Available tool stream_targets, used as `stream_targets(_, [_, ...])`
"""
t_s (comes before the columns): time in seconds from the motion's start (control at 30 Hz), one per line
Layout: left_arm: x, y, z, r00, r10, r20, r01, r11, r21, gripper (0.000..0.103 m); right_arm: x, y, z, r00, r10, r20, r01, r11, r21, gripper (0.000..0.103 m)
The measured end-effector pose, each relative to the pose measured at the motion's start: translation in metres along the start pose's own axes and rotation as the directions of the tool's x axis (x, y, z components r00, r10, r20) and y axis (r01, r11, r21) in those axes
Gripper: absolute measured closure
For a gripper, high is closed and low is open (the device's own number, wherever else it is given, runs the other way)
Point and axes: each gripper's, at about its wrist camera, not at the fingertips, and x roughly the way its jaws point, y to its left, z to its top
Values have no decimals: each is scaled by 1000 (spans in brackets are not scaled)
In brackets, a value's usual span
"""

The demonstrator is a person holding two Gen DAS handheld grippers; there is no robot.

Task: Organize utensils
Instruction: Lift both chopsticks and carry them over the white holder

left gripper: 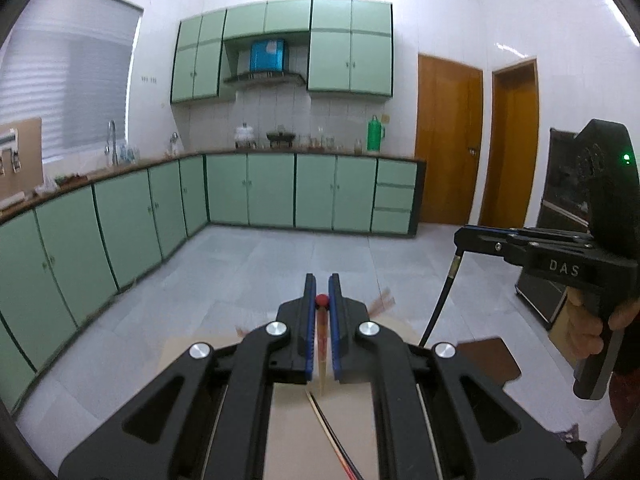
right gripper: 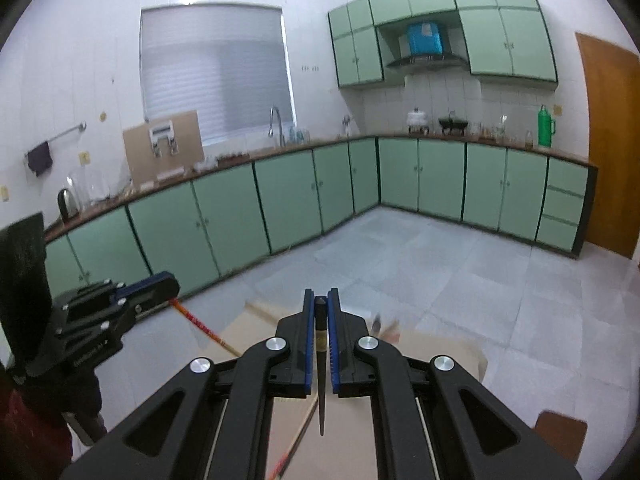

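Chopsticks were what I was sorting: a pale wooden chopstick with red-orange bands and a round red cap (left gripper: 321, 322) sat clamped in the left hand-held gripper (left gripper: 322, 300), and a tapered dark brown chopstick with a black end (right gripper: 320, 344) sat clamped in the right hand-held gripper (right gripper: 321, 312). Both were lifted clear above a light brown cardboard-like surface (left gripper: 288, 420) that I took for the counter, with the grey tiled kitchen floor (left gripper: 240, 264) beyond.

I judged the step in hand was carrying the two sticks toward wherever they belong, which the views did not show me. To do it well, I reckoned each stick should stay pinched near its thick end, level and steady, and the two tools should be kept well apart so the free tips would not cross or knock.

On each tool the blue-padded fingers (left gripper: 309, 320) stood nearly together, parted only by the thickness of the stick between them. In the right view, the left tool appeared at the side with its banded stick sticking out.
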Motion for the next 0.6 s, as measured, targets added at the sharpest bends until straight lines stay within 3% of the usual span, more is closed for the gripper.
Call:
stream_targets(0.33, [56,5,51,991,85,102,-90,995,40,98,53,-22,65,993,-52,106,47,998,51,97])
stream_targets(0.6, [122,20,33,995,93,27,-93,996,-4,98,115,-33,50,993,-108,45,105,993,53,97])
